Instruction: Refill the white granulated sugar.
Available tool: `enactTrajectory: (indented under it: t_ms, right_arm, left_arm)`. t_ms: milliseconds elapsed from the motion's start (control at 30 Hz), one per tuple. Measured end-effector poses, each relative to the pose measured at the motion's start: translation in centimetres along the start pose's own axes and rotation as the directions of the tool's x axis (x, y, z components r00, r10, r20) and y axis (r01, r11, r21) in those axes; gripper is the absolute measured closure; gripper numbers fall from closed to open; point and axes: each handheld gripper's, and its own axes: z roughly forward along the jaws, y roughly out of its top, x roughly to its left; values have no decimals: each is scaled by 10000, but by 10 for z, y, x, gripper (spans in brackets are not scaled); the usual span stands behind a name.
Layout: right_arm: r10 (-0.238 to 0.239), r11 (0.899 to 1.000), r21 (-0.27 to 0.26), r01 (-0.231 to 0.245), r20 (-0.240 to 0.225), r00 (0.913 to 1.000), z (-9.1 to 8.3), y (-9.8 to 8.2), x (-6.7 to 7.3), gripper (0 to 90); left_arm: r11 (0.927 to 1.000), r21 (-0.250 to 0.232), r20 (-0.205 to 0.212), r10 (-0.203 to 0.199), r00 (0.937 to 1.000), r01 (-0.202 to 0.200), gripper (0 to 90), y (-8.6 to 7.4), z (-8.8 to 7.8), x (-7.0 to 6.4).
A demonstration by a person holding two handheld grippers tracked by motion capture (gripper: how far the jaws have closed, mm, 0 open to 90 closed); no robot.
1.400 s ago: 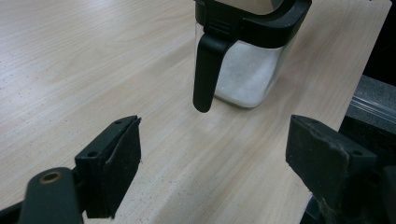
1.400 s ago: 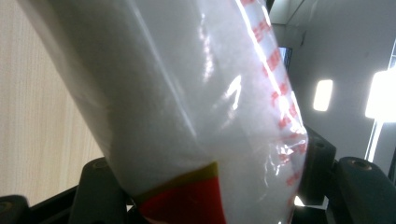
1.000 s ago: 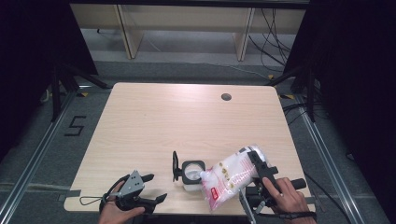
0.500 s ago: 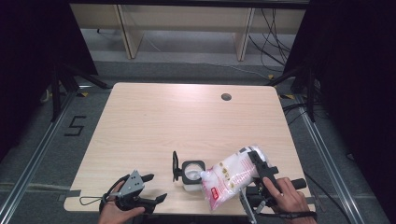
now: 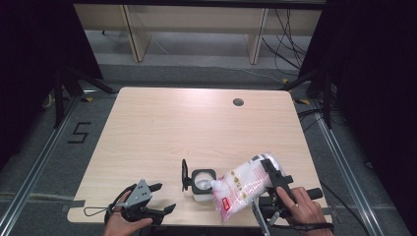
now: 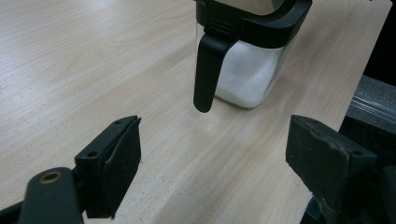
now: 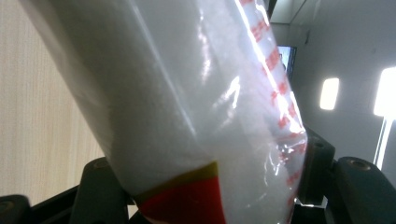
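A clear bag of white powder (image 5: 243, 184) with red print lies tilted, its lower end by the open top of a small glass jar (image 5: 202, 182). The jar has a black rim, and its lid (image 5: 185, 174) is flipped up on the left. My right gripper (image 5: 269, 169) is shut on the bag's upper end; in the right gripper view the bag (image 7: 187, 93) sits between both jaws of the right gripper (image 7: 210, 186). My left gripper (image 5: 163, 197) rests open at the table's front edge. In its own view the left gripper (image 6: 215, 154) faces the jar (image 6: 250, 70), which is partly filled with white powder.
The wooden table (image 5: 172, 123) has a round cable hole (image 5: 238, 102) at the back right. Its front edge runs just under both hands. Shelf legs and cables stand beyond the far edge, and a floor mark "5" (image 5: 78, 132) lies to the left.
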Motion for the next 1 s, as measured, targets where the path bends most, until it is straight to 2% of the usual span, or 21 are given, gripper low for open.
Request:
enactTrajectory:
  t_ms: [33,67,100,133,167,200,233,267,333,433,500,533,567,633,667,700,767,833,867,933,1000]
  right_arm:
    - [150,9999,56,-150,-25,9999,0,0,1,387]
    - [583,9982,158,-582,-52,9983,-1,0,4,387]
    - [625,9979,178,-624,-57,9980,-1,0,4,387]
    - [574,9982,159,-573,-54,9983,-1,0,4,387]
    - [153,9999,62,-153,-29,9999,0,0,1,387]
    - [47,10000,2,-47,-1,10000,0,0,0,387]
    - [574,9982,160,-574,-51,9983,-1,0,4,387]
    - [575,9982,149,-574,-51,9983,-1,0,4,387]
    - [11,10000,8,-11,-22,10000,0,0,0,387]
    - [202,9998,74,-201,-41,9998,0,0,1,388]
    - [600,9980,178,-598,-78,9982,-1,0,4,388]
    - [494,9987,153,-493,-65,9988,-1,0,4,388]
    - [83,10000,40,-83,-41,10000,0,0,1,388]
    - [215,9996,160,-213,-108,9997,-1,0,1,388]
    - [554,9983,211,-551,-116,9984,-1,0,4,388]
    - [499,9986,150,-498,-73,9987,-1,0,3,388]
    - [590,9981,164,-588,-91,9982,-1,0,4,388]
    - [138,9996,243,-134,-188,9997,-2,0,1,389]
    - [99,9997,225,-95,-187,9998,-1,0,0,389]
    - [199,9996,212,-195,-180,9996,-1,0,1,389]
    - [111,9997,201,-107,-191,9998,-1,0,0,389]
  left_arm:
    - [10000,0,5,8,10000,-8,176,0,0,0]
    - [10000,38,-1,52,10000,-52,176,0,0,0]
    - [10000,-10,8,-12,10000,12,176,0,0,0]
    - [10000,0,1,3,10000,-3,176,0,0,0]
    - [10000,-5,3,-3,10000,3,176,0,0,0]
    - [10000,-1,0,2,10000,-2,176,0,0,0]
    - [10000,-4,3,4,10000,-4,176,0,0,0]
    - [10000,3,1,3,10000,-3,176,0,0,0]
    - [10000,-2,2,-1,10000,1,176,0,0,0]
    - [10000,2,4,8,10000,-8,176,0,0,0]
    - [10000,7,4,4,10000,-4,176,0,0,0]
    - [10000,3,5,4,10000,-4,176,0,0,0]
    - [10000,4,4,16,10000,-16,176,0,0,0]
    - [9999,108,0,124,9999,-124,176,0,-1,1]
    - [9999,83,0,102,9999,-102,176,0,0,1]
    - [10000,75,-3,-21,10000,21,176,0,0,0]
    - [9999,90,3,125,9999,-125,176,0,-1,1]
    - [9999,17,31,121,9999,-121,176,0,0,1]
    - [9995,118,31,290,9996,-290,176,1,-1,2]
    - [10000,3,24,29,10000,-29,176,0,0,0]
    - [10000,10,0,23,10000,-23,176,0,0,0]
